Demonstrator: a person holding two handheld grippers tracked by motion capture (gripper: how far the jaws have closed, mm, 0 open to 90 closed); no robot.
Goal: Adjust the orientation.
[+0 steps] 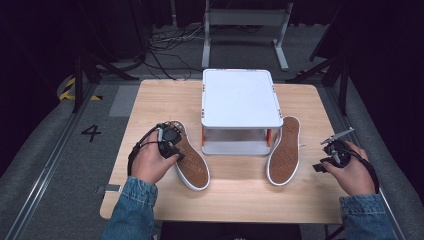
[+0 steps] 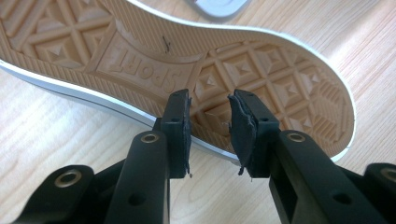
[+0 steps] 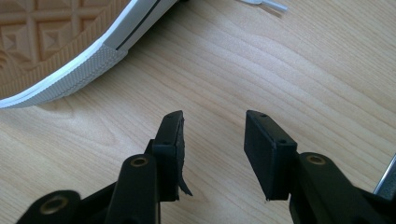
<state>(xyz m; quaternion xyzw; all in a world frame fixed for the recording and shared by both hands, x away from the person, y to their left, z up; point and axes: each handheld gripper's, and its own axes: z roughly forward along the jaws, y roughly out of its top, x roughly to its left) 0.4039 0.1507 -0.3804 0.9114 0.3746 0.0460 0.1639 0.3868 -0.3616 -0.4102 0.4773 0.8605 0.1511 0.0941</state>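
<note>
Two sneakers lie sole-up on the wooden table (image 1: 240,195), tan soles with white rims. The left sneaker (image 1: 192,162) is in front of the white stand's left corner, the right sneaker (image 1: 284,152) in front of its right corner. My left gripper (image 1: 174,149) hovers over the left sneaker's near edge. Its jaws (image 2: 210,119) are open just above the diamond-patterned sole (image 2: 140,51), with nothing between them. My right gripper (image 1: 324,156) is at the table's right edge, open (image 3: 212,126) over bare wood, a short way from the right sneaker's rim (image 3: 60,70).
A white two-level stand (image 1: 240,95) occupies the table's far middle, with its lower shelf (image 1: 235,148) between the sneakers. A white lace end (image 3: 268,4) lies beside the right sneaker. Dark floor, cables and frame legs surround the table.
</note>
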